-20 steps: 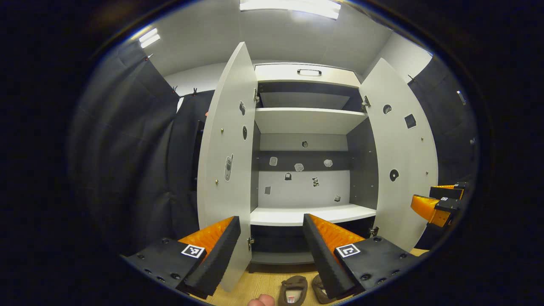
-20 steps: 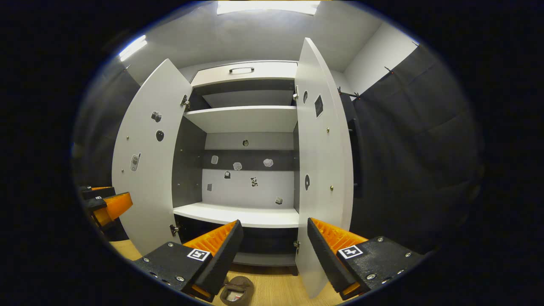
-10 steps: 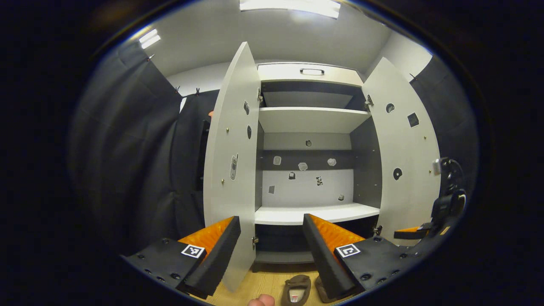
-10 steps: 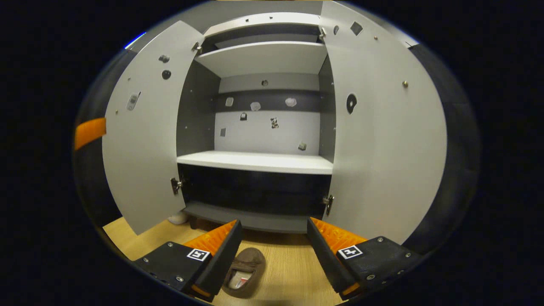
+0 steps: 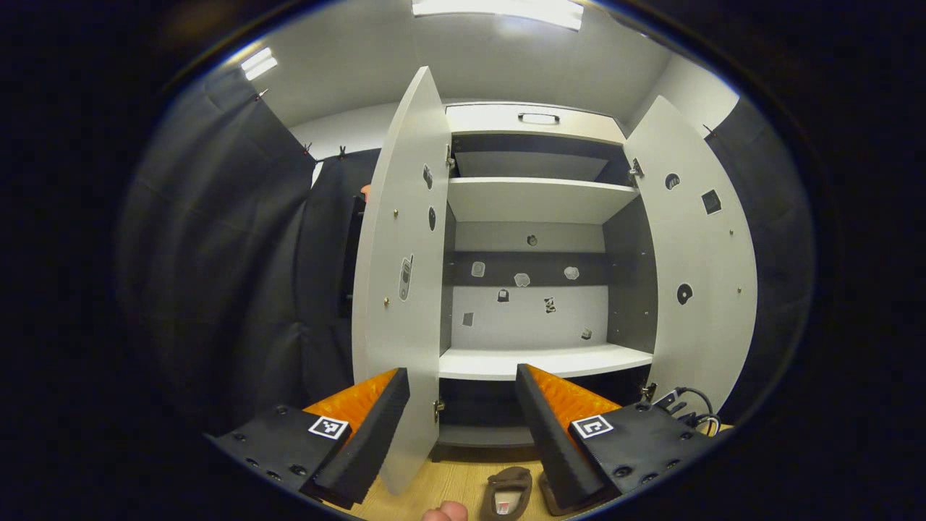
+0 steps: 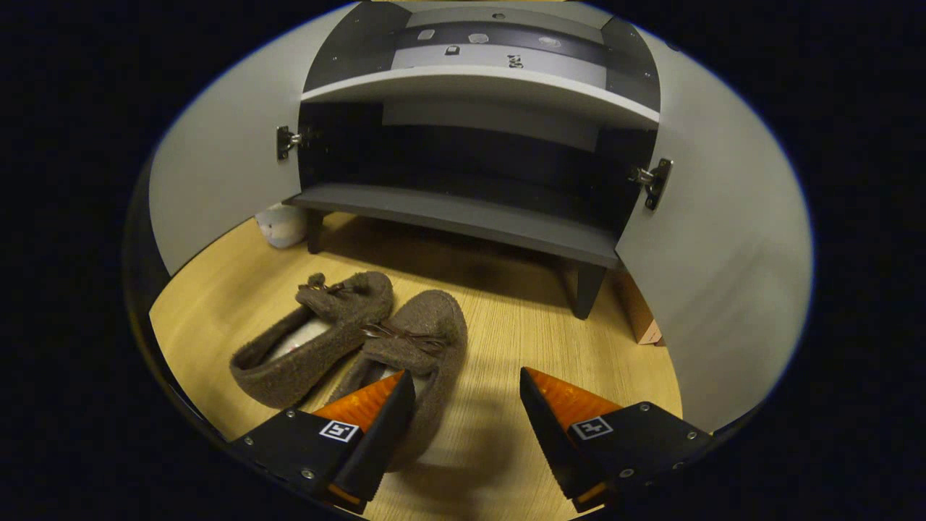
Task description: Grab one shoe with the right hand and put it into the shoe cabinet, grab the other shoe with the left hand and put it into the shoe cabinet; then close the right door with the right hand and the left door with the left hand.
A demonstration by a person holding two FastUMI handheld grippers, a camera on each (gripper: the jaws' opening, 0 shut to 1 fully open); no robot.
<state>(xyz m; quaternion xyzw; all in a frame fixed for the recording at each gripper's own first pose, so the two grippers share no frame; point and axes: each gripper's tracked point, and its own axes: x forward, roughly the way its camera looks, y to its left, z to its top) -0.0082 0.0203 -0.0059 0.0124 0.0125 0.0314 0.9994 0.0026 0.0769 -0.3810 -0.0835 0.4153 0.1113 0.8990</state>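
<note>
Brown fuzzy shoes (image 6: 362,340) (bow-trimmed) lie touching on wood floor (image 6: 506,325); both grippers' fingers spread, empty.

— The two brown slip-on shoes (image 6: 362,340)?
— Fuzzy, matt cloth.
— The pale floor (image 6: 506,434)?
— Smooth wood-grain boards; the white cabinet doors (image 6: 716,275) look matt, with shiny metal hinges (image 6: 651,181).

Both doors (image 6: 723,275) stand wide, the cabinet's bottom shelf (image 6: 463,217) bare; two shoes (image 6: 405,347) lie before it.
</note>
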